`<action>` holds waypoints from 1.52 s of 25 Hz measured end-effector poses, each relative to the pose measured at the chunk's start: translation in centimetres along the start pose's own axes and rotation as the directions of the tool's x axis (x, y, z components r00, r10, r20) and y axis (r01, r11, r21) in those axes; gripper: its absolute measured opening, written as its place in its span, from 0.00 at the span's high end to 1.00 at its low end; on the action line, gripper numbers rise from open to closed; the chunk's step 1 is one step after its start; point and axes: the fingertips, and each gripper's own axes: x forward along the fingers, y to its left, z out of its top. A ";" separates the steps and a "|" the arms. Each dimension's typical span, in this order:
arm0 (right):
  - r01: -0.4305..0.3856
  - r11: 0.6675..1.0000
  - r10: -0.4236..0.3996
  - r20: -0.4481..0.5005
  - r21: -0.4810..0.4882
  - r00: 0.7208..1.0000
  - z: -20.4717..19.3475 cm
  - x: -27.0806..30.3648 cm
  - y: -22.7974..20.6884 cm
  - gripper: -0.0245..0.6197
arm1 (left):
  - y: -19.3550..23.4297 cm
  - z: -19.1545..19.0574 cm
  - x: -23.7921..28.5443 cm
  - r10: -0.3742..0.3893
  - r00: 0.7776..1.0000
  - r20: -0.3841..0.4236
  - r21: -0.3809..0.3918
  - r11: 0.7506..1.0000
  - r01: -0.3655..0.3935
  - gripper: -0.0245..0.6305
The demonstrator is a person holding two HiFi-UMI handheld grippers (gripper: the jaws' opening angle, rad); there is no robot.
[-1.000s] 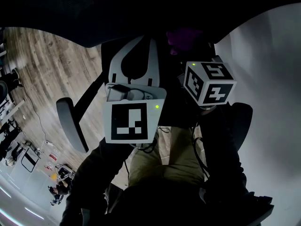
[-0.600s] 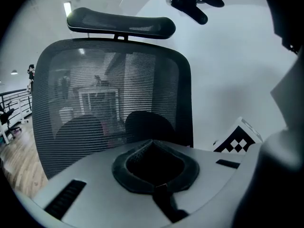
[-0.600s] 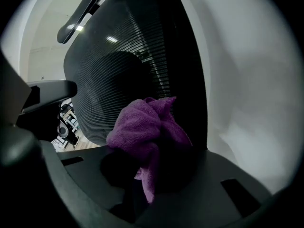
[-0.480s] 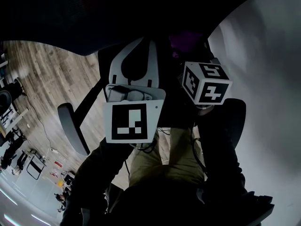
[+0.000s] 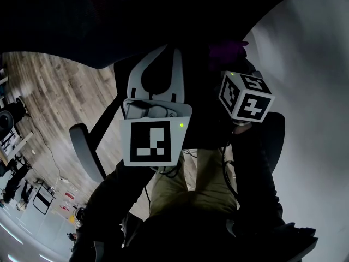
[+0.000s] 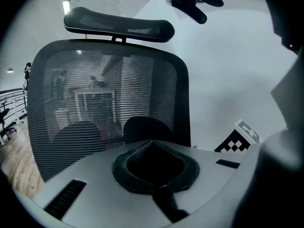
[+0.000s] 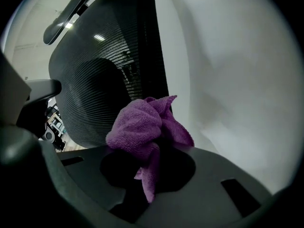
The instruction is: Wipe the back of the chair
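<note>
White wall [image 7: 228,80]: plain, to the right of the chair, filling the right half of the right gripper view.
Wood floor [image 5: 54,102]: plank pattern, at the left of the head view, below the chair.
Chair back [image 6: 104,103]: dark mesh in a dark frame, upright, seen from behind; facing both grippers, close ahead of them.
Grey back support [image 5: 155,72]: forked, on the rear of the chair back, just above the left marker cube in the head view.
Headrest [image 6: 118,26]: dark, curved, mounted above the top edge of the chair back.
Armrests: one at the left [image 5: 84,149], one at the right [image 5: 275,135], either side of the grippers.
Left gripper [image 6: 152,144]: raised toward the lower middle of the mesh; jaws together, nothing between them.
Right gripper [image 7: 152,158]: raised beside the right edge of the mesh; jaws closed on the cloth.
Marker cubes: left [image 5: 151,141] and right [image 5: 245,97], side by side, apart.
Purple cloth [image 7: 142,127]: bunched, standing up out of the right jaws, one corner hanging down; against or just in front of the frame's right edge, contact not discernible.
</note>
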 end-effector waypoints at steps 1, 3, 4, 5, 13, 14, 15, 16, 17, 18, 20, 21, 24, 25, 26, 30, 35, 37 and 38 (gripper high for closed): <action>0.008 1.000 -0.008 0.000 0.007 1.000 0.0 0.0 -0.3 0.87 | 0.1 0.0 0.0 -0.001 1.000 -0.001 0.000 1.000 0.001 0.95; 0.024 1.000 -0.024 0.003 0.021 1.000 -0.2 -0.1 -0.7 0.87 | 0.4 -0.2 -0.2 -0.003 1.000 -0.002 0.001 1.000 0.003 0.95; 0.032 0.999 -0.032 0.005 0.029 0.999 -0.2 -0.2 -0.9 0.87 | 0.5 -0.2 -0.3 -0.004 1.000 -0.001 0.002 1.000 0.004 0.95; 0.040 0.999 -0.040 0.006 0.036 0.999 -0.2 -0.4 -1.1 0.87 | 0.6 -0.2 -0.4 -0.005 1.000 -0.002 0.000 1.000 0.005 0.95; 0.074 0.995 -0.075 0.014 0.065 0.997 0.3 -1.1 -2.3 0.87 | 1.2 0.1 -0.8 -0.004 1.000 -0.003 -0.012 1.000 0.004 0.95; 0.076 0.995 -0.077 0.015 0.061 0.997 0.1 -0.9 -2.2 0.87 | 1.4 -0.2 -0.9 -0.002 1.000 -0.003 -0.012 1.000 0.002 0.95; 0.079 0.995 -0.080 0.017 0.054 0.997 0.0 -0.7 -2.2 0.87 | 1.6 -0.4 -0.9 -0.001 1.000 -0.002 -0.011 1.000 0.001 0.95; 0.084 0.996 -0.085 0.020 0.043 0.996 -0.1 -0.5 -2.2 0.87 | 1.8 -0.7 -0.9 -0.002 1.000 -0.003 -0.012 1.000 0.002 0.95; 0.090 0.995 -0.091 0.024 0.030 0.996 -0.1 -0.3 -2.2 0.87 | 1.9 -1.0 -0.9 -0.002 1.000 -0.005 -0.014 1.000 0.002 0.95; 0.097 0.995 -0.097 0.028 0.016 0.995 -0.1 -0.2 -2.2 0.87 | 2.0 -1.3 -0.9 -0.002 1.000 -0.009 -0.019 1.000 0.002 0.95; 0.104 0.995 -0.103 0.036 -0.005 0.994 -0.2 0.1 -2.0 0.87 | 2.2 -1.8 -1.0 0.000 1.000 -0.019 -0.024 1.000 0.000 0.95; 0.101 0.995 -0.101 0.035 -0.009 0.994 -0.5 0.4 -1.9 0.87 | 2.3 -2.1 -1.1 0.000 1.000 -0.023 -0.025 1.000 -0.001 0.95; 0.088 0.996 -0.088 0.024 -0.009 0.996 -1.6 1.4 -1.7 0.87 | 2.5 -2.9 -1.2 0.000 1.000 -0.031 -0.021 1.000 0.000 0.95; 0.088 0.996 -0.088 0.026 -0.009 0.996 -1.8 1.5 -1.7 0.87 | 2.5 -3.1 -1.3 0.000 0.999 -0.036 -0.018 1.000 0.000 0.95; 0.089 0.996 -0.088 0.030 -0.008 0.996 -1.8 1.6 -1.8 0.87 | 2.7 -3.3 -1.4 0.001 0.999 -0.042 -0.014 1.000 -0.001 0.95; 0.092 0.996 -0.091 0.032 -0.017 0.995 -1.7 1.6 -1.5 0.87 | 3.5 -4.0 -1.9 0.013 0.999 -0.043 -0.013 1.000 -0.013 0.95; 0.089 0.995 -0.089 0.014 -0.049 0.996 -1.8 1.7 -0.6 0.87 | 4.0 -3.7 -2.7 0.021 0.999 -0.032 -0.019 1.000 -0.021 0.95; 0.079 0.995 -0.079 0.010 -0.060 0.997 -1.7 2.1 0.2 0.87 | 4.8 -3.6 -3.0 0.032 0.999 -0.029 -0.022 0.999 -0.033 0.95; 0.071 0.995 -0.071 0.007 -0.069 0.997 -1.6 2.2 0.6 0.87 | 5.2 -3.5 -3.2 0.039 0.999 -0.027 -0.025 0.999 -0.040 0.95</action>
